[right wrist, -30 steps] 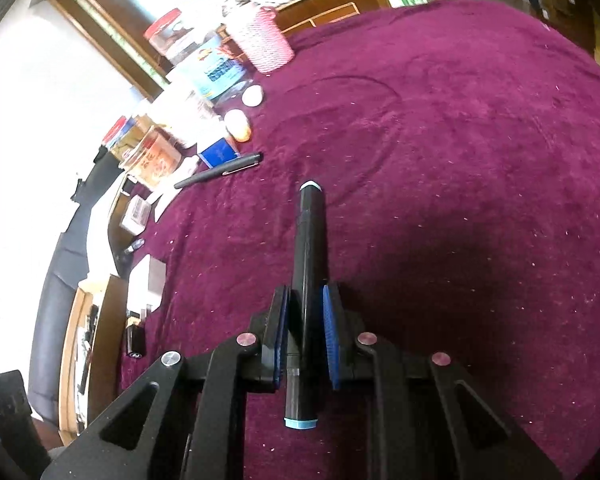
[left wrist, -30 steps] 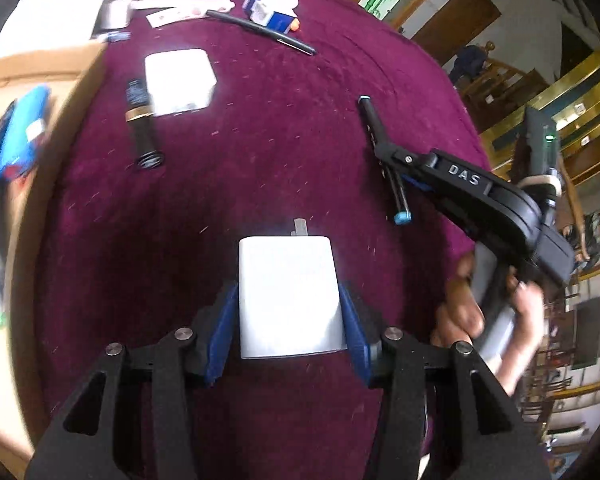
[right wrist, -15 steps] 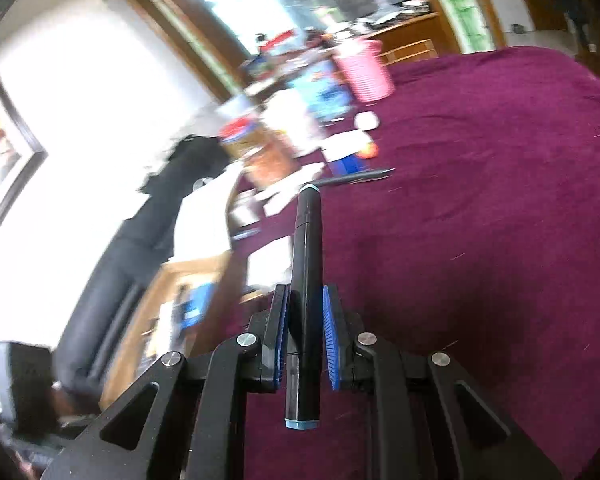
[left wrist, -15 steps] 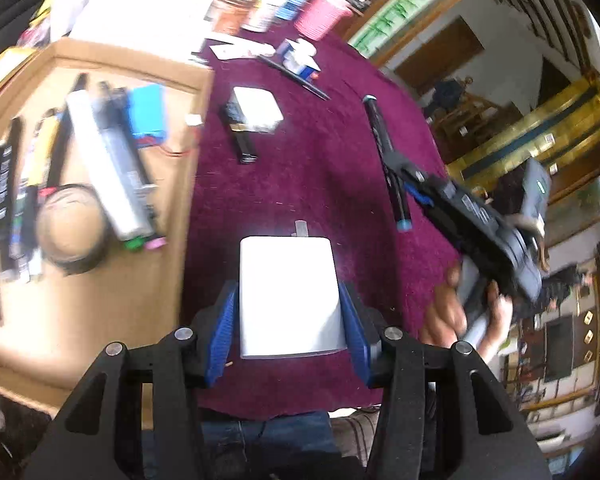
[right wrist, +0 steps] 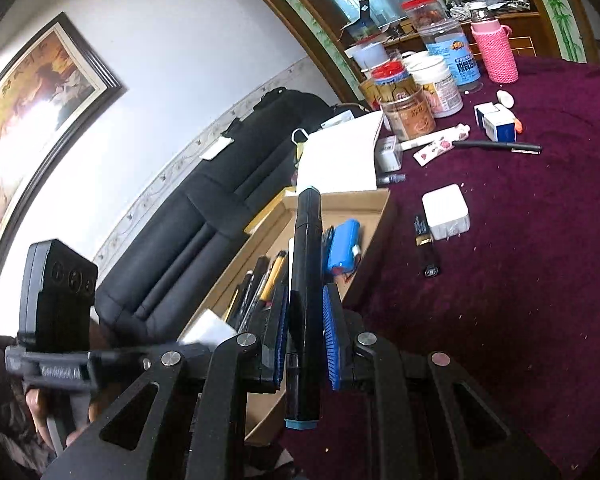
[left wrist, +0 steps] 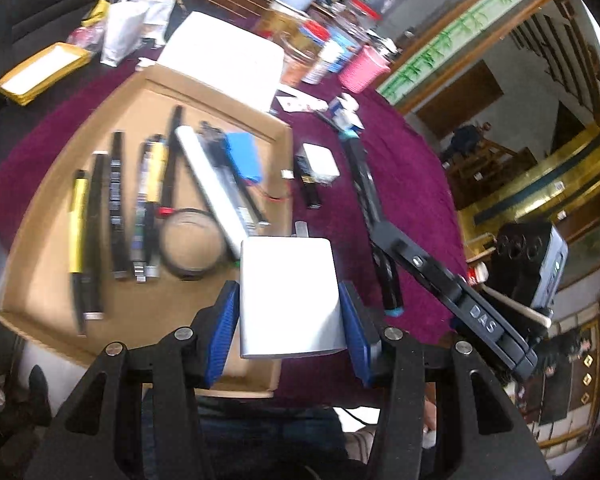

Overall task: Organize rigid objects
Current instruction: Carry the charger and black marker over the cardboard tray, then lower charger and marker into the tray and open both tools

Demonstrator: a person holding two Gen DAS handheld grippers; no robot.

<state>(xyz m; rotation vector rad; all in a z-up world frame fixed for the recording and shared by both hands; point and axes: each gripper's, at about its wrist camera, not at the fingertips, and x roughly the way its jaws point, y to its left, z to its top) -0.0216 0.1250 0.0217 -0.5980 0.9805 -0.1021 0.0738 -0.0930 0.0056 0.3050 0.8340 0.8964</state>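
Left gripper clamps white charger block, carried above near right corner of cardboard tray. Right gripper grips black marker, teal cap nearest, tip toward tray. Advice: lower each into bare tray floor near front edge, clear of tape roll; lay marker parallel to pens; release once resting. Farther on surface: second charger awaits.

The desk wears plain maroon cloth. The box is tan cardboard, holding a blue battery and a yellow pen. The charger is white, the marker black with a teal cap, the flask knitted pink.
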